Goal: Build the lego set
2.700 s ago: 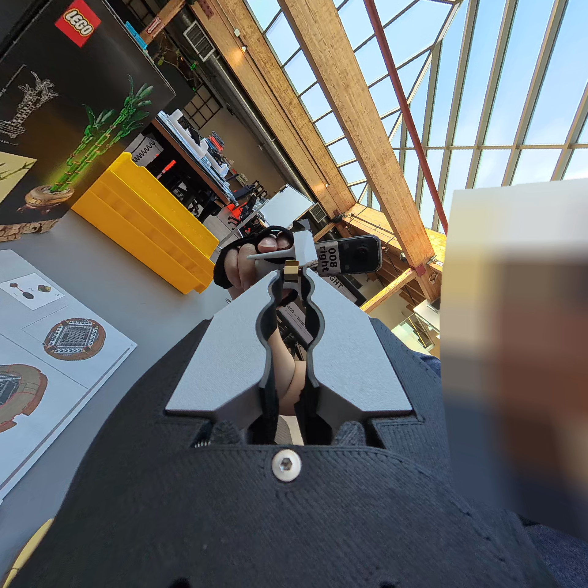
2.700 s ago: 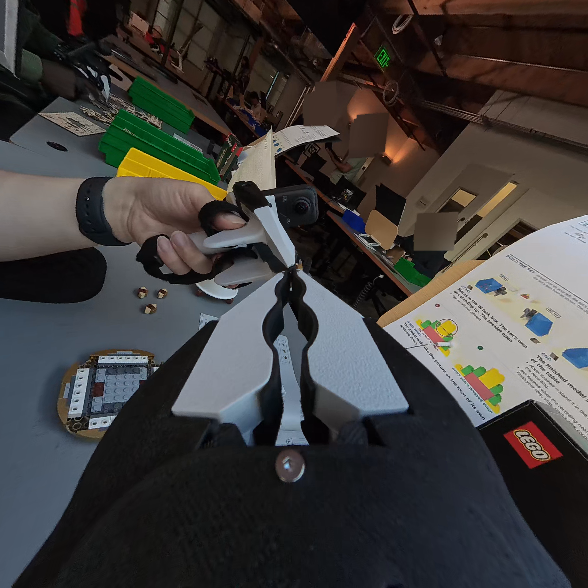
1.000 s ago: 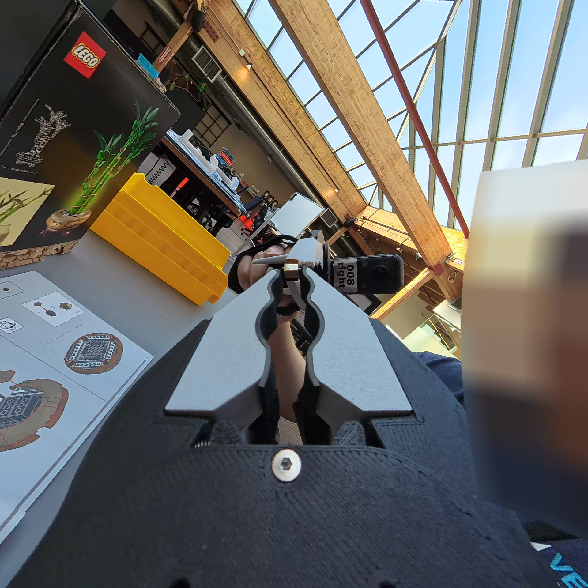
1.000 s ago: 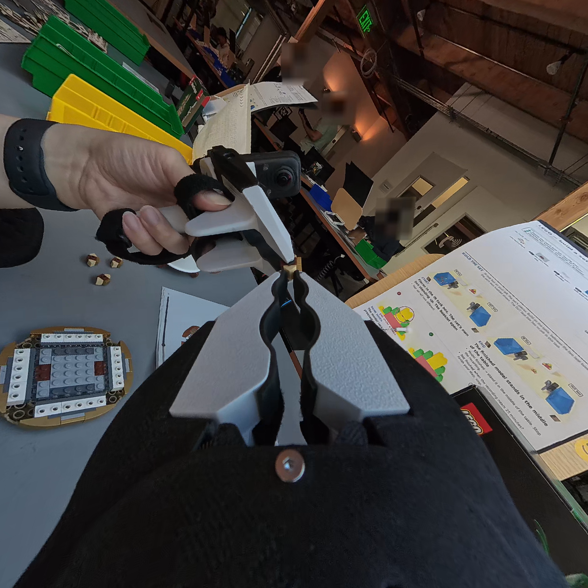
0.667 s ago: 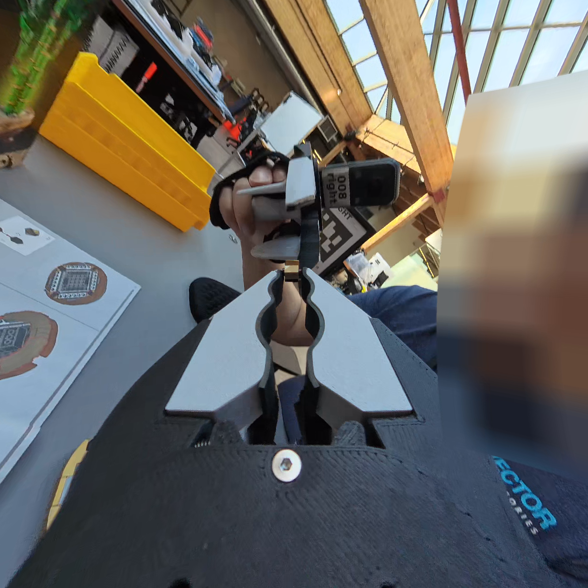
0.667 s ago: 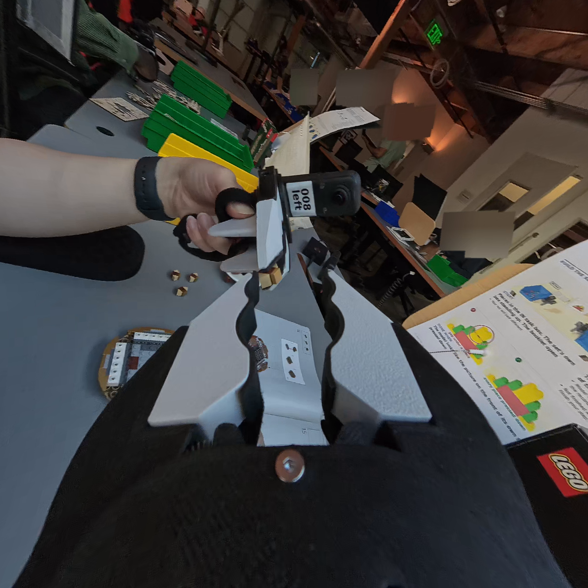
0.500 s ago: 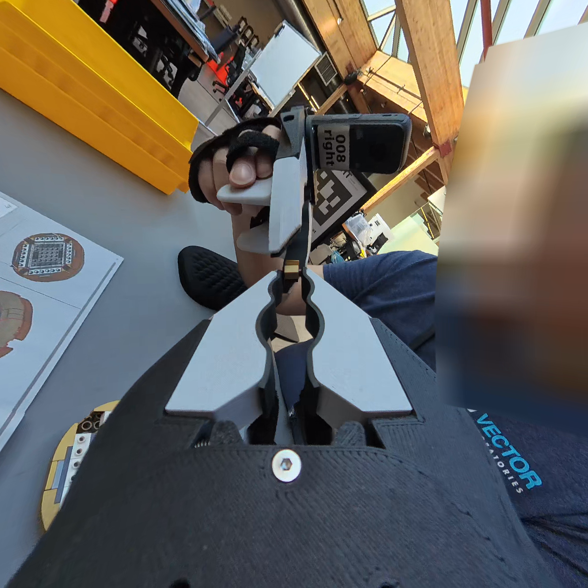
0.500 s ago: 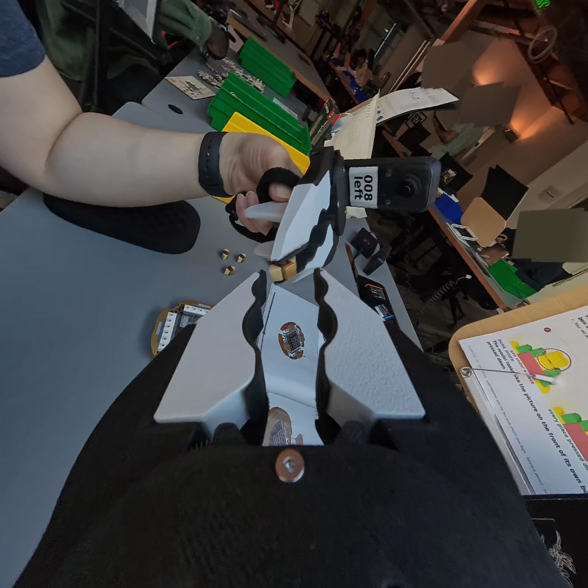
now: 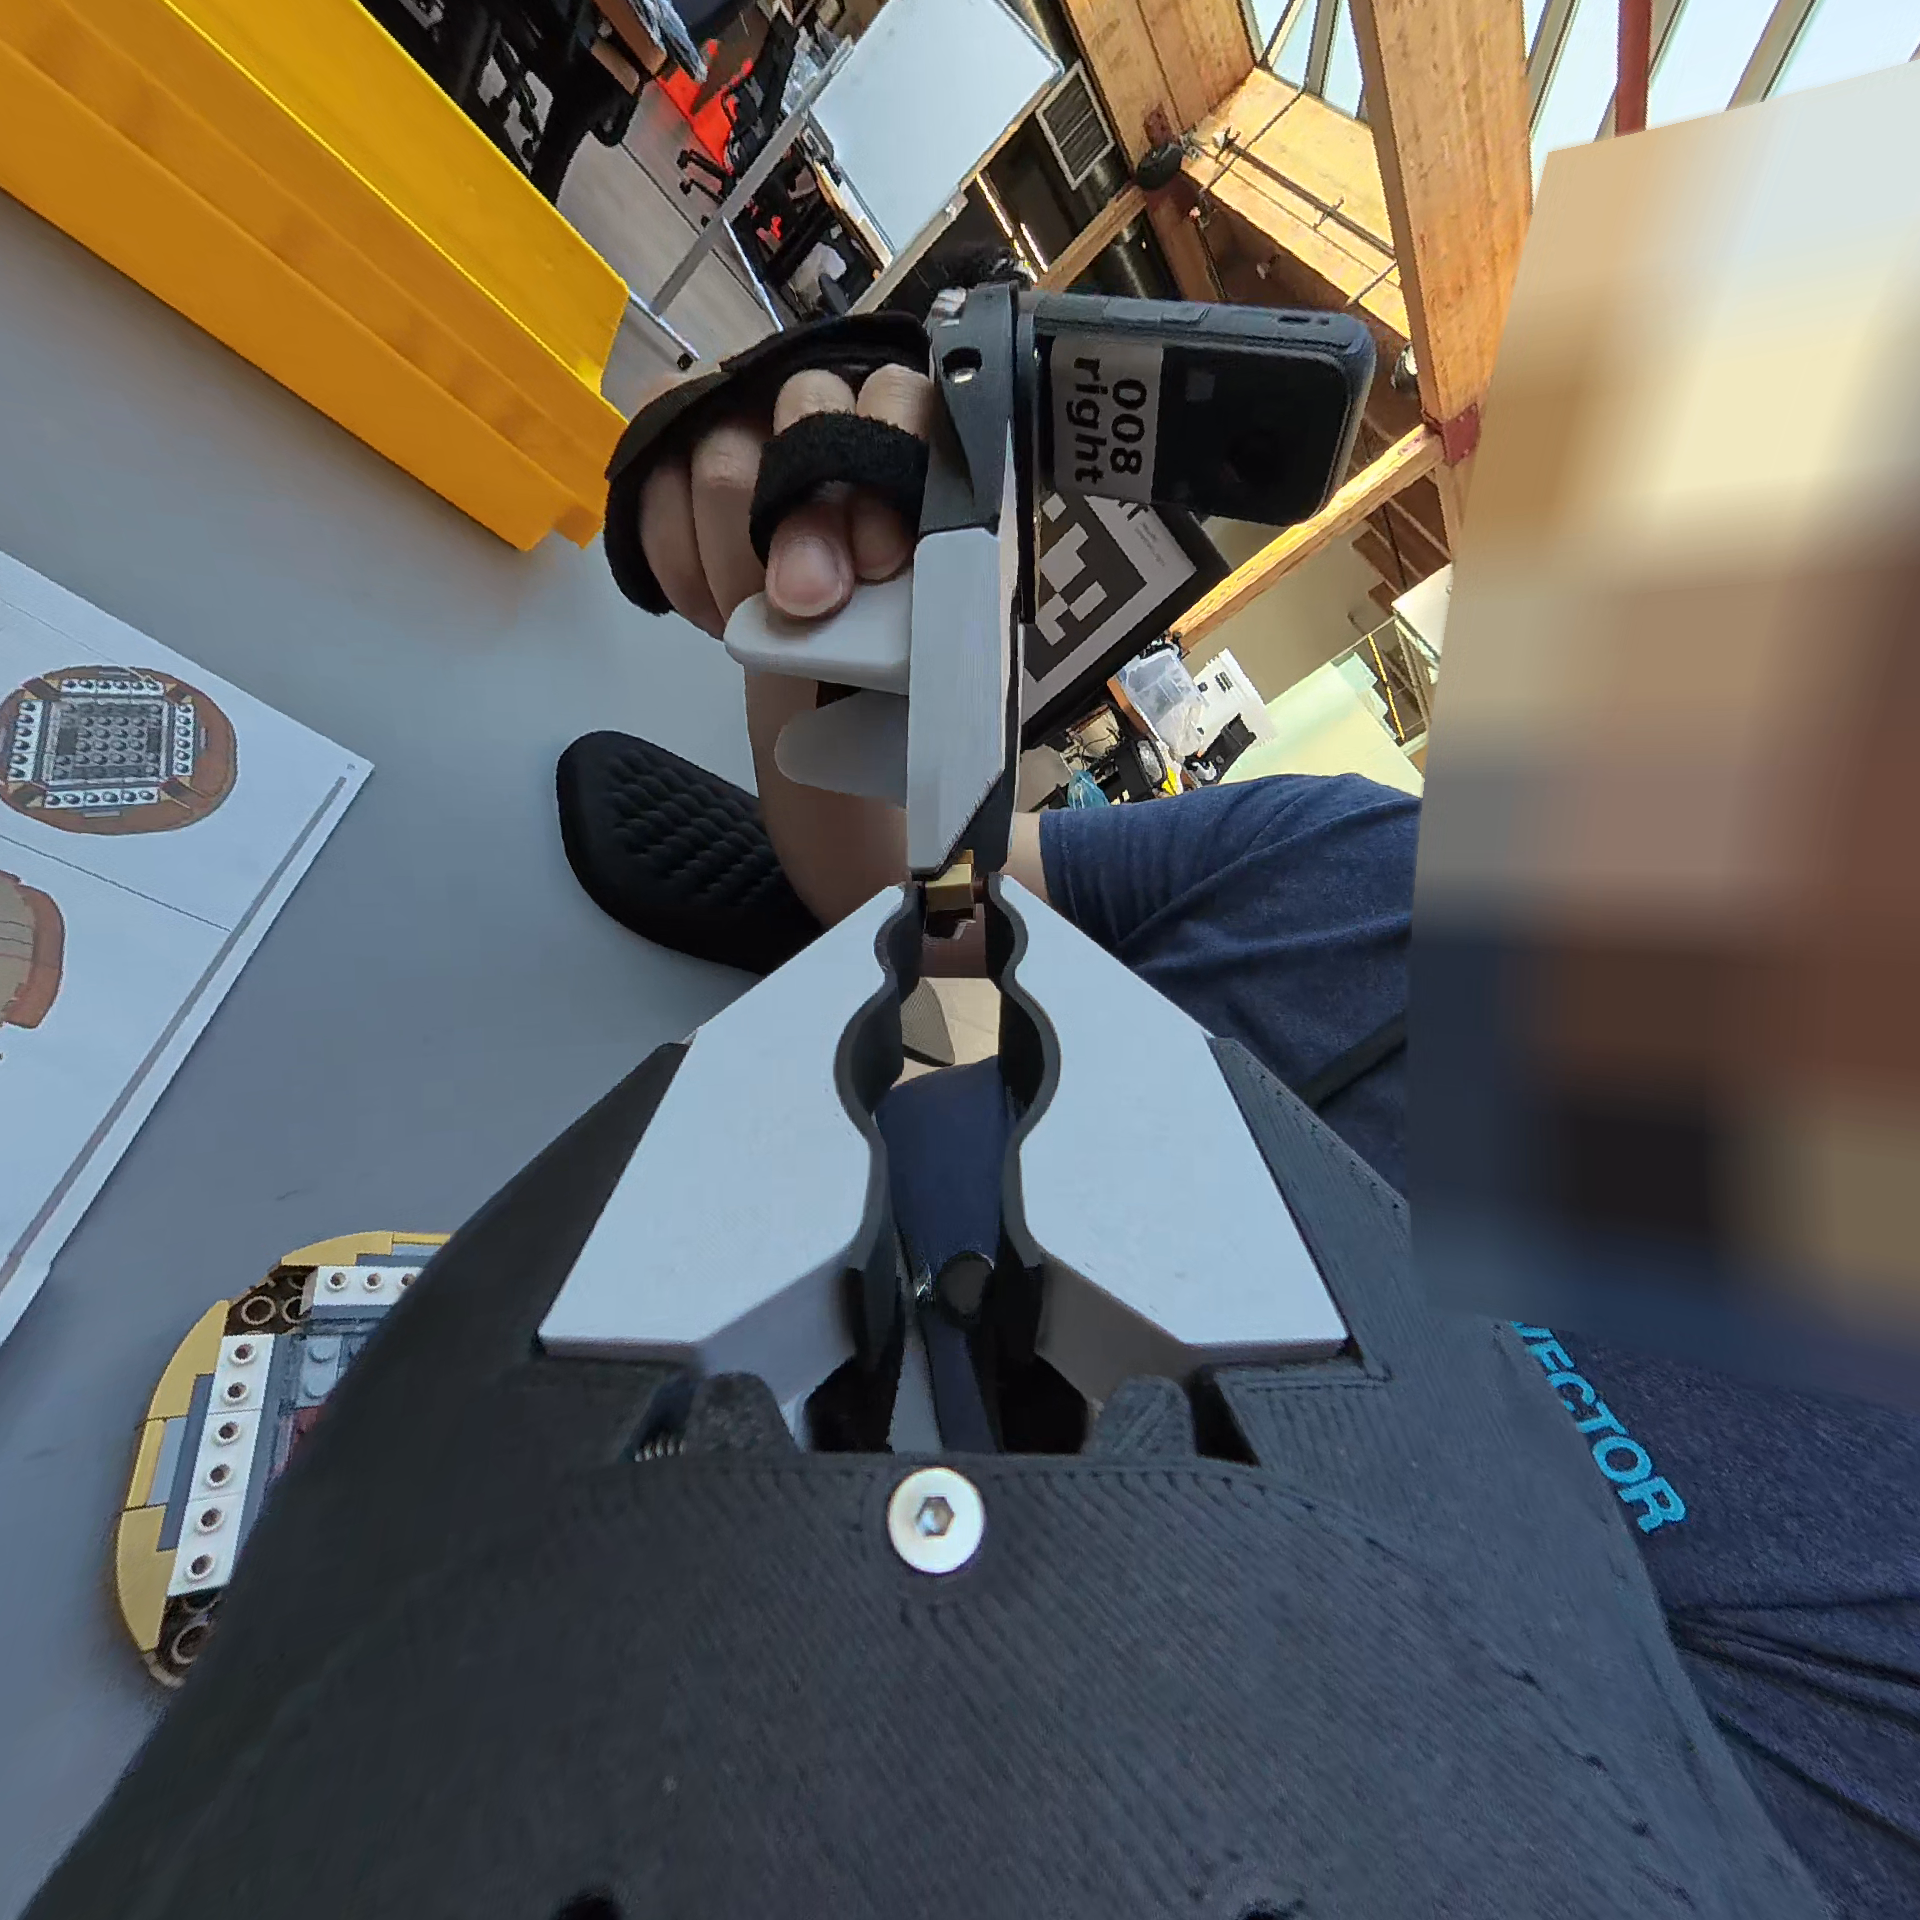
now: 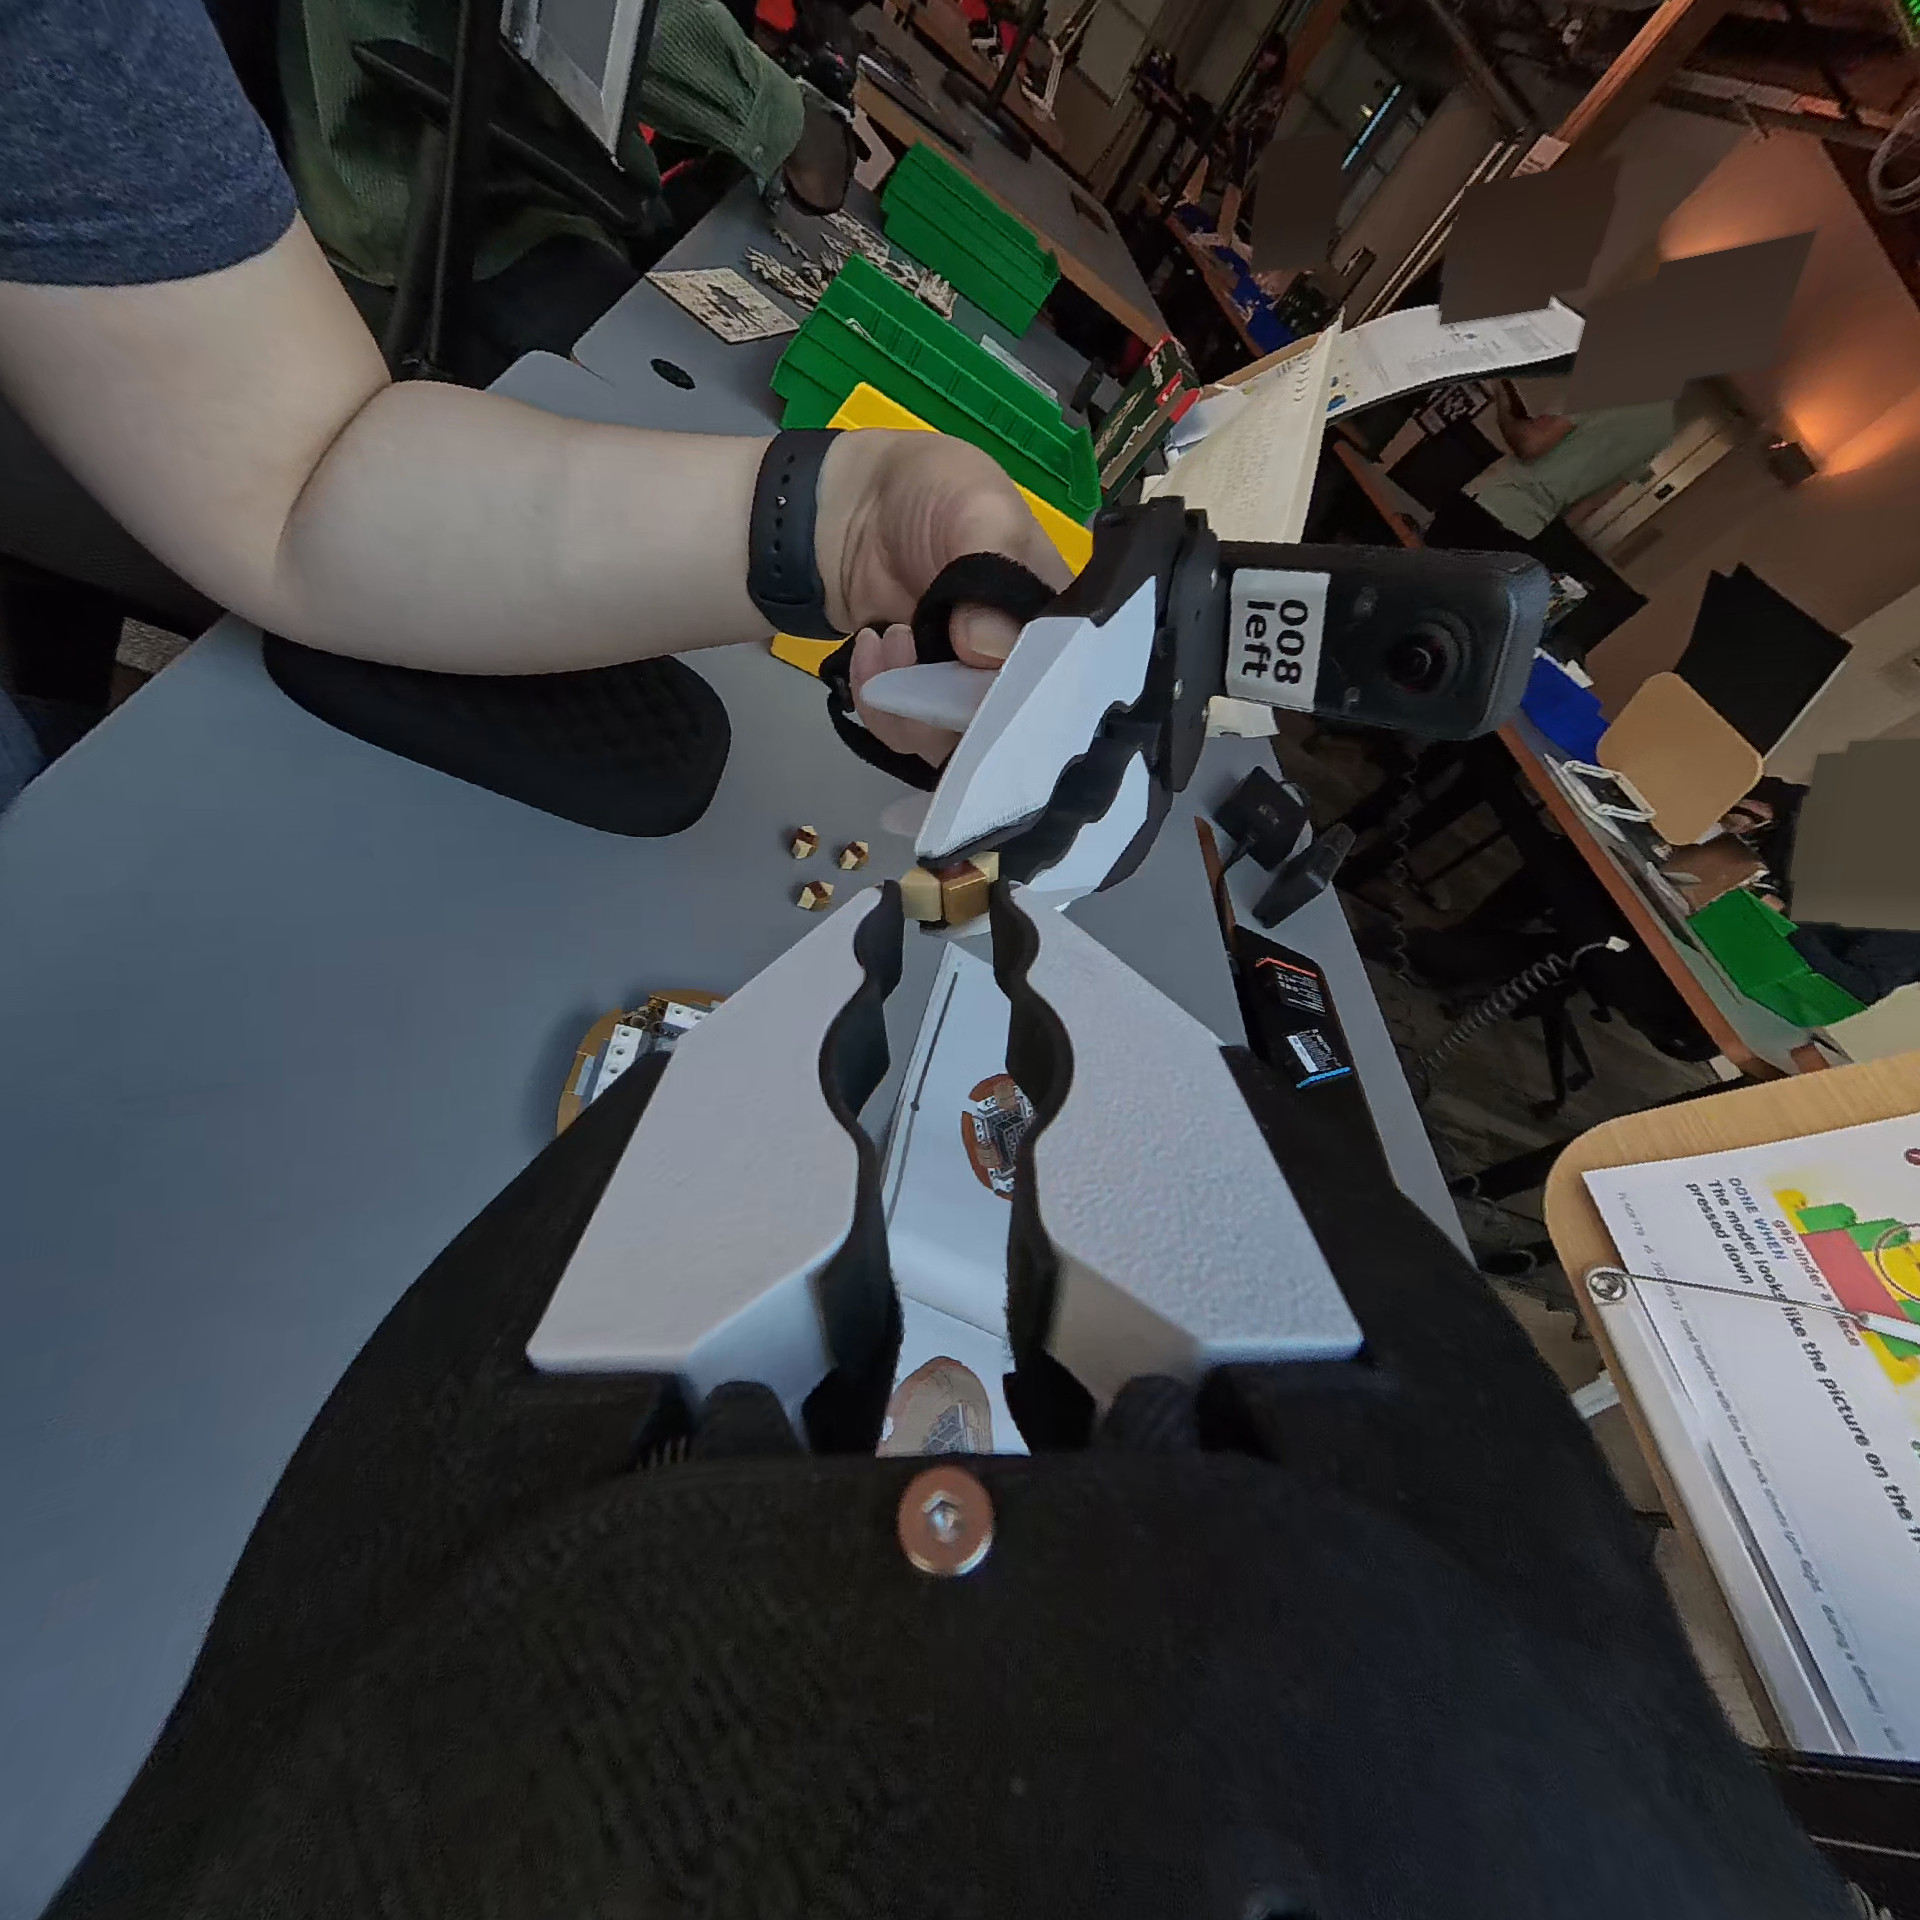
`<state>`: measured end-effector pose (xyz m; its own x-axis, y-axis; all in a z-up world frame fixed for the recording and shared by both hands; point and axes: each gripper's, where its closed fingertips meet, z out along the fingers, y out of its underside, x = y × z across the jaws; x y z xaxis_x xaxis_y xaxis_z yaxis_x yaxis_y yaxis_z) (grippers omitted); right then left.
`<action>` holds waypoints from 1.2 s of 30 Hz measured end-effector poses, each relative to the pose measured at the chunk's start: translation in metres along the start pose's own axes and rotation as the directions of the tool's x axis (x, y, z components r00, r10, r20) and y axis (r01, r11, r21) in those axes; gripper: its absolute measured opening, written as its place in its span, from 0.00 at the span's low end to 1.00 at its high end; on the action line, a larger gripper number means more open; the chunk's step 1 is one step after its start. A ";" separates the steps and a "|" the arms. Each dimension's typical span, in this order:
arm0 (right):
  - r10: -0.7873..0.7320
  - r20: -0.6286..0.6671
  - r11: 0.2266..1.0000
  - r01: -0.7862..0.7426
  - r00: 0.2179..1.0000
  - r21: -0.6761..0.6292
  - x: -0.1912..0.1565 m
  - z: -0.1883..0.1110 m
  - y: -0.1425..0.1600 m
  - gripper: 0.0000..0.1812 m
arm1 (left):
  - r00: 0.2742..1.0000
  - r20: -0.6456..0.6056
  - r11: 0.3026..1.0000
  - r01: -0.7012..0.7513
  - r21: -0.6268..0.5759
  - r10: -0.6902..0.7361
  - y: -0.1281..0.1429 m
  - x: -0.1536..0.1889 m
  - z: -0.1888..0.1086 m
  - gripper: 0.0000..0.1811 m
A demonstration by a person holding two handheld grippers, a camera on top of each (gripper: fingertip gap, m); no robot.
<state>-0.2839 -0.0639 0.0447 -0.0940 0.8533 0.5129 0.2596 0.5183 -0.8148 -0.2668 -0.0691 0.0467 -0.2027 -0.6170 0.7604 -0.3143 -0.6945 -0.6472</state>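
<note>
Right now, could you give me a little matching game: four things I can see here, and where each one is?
1 tan piece
2 round base
3 three loose bits
4 green bins

A stacked far back
B lying flat, studs up
C held where left tongs and right tongs meet
D scattered near the black pad

Pairs: 1-C, 2-B, 3-D, 4-A

Bright daylight on the left, dim warm light on the right.
In the left wrist view, sun through the skylight (image 9: 1558, 62) lights the beams (image 9: 1444, 187) and the yellow bin (image 9: 312, 260); a mosaic patch covers the right side. The right wrist view is darker, with an orange lamp glow (image 10: 1829, 436) far off. Both bend strongly at the edges, and the near black mount (image 10: 935, 1714) is soft.
</note>
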 end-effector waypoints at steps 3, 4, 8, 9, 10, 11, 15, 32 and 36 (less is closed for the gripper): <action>-0.039 -0.097 0.998 0.043 0.995 0.043 0.014 -0.007 -0.010 0.09 | 0.999 -0.045 0.993 -0.011 0.121 0.016 -0.020 0.009 -0.008 0.08; -0.057 -0.146 0.996 0.065 0.988 0.055 0.020 -0.010 -0.014 0.09 | 0.998 -0.053 0.986 -0.014 0.166 0.023 -0.027 0.011 -0.013 0.10; -0.110 -0.265 0.986 0.140 0.958 0.096 0.032 -0.020 -0.030 0.09 | 0.995 -0.058 0.948 -0.064 0.311 0.086 -0.049 0.021 -0.029 0.14; -0.124 -0.288 0.983 0.157 0.949 0.094 0.035 -0.021 -0.032 0.09 | 0.994 -0.051 0.946 -0.078 0.315 0.099 -0.050 0.022 -0.029 0.14; -0.140 -0.319 0.981 0.176 0.937 0.086 0.038 -0.023 -0.033 0.09 | 0.993 -0.044 0.950 -0.090 0.300 0.107 -0.048 0.023 -0.026 0.15; -0.160 -0.338 0.978 0.195 0.927 0.072 0.039 -0.023 -0.033 0.08 | 0.993 -0.038 0.954 -0.099 0.283 0.115 -0.046 0.023 -0.023 0.16; -0.209 -0.387 0.970 0.240 0.898 0.032 0.044 -0.023 -0.032 0.08 | 0.990 -0.012 0.952 -0.133 0.274 0.142 -0.047 0.025 -0.013 0.12; -0.147 -0.169 0.981 0.165 0.975 0.100 0.013 -0.011 -0.032 0.15 | 0.993 -0.069 0.992 -0.086 0.095 0.093 -0.018 0.027 -0.002 0.04; -0.151 -0.125 0.983 0.162 0.981 0.081 0.006 -0.006 -0.029 0.13 | 0.994 -0.094 0.997 -0.055 0.054 0.060 -0.011 0.026 0.000 0.04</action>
<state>-0.2863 -0.0739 0.0730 -0.0117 0.7512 0.6599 0.1625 0.6526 -0.7401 -0.2686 -0.0775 0.0736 -0.3074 -0.6203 0.7217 -0.2520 -0.6782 -0.6903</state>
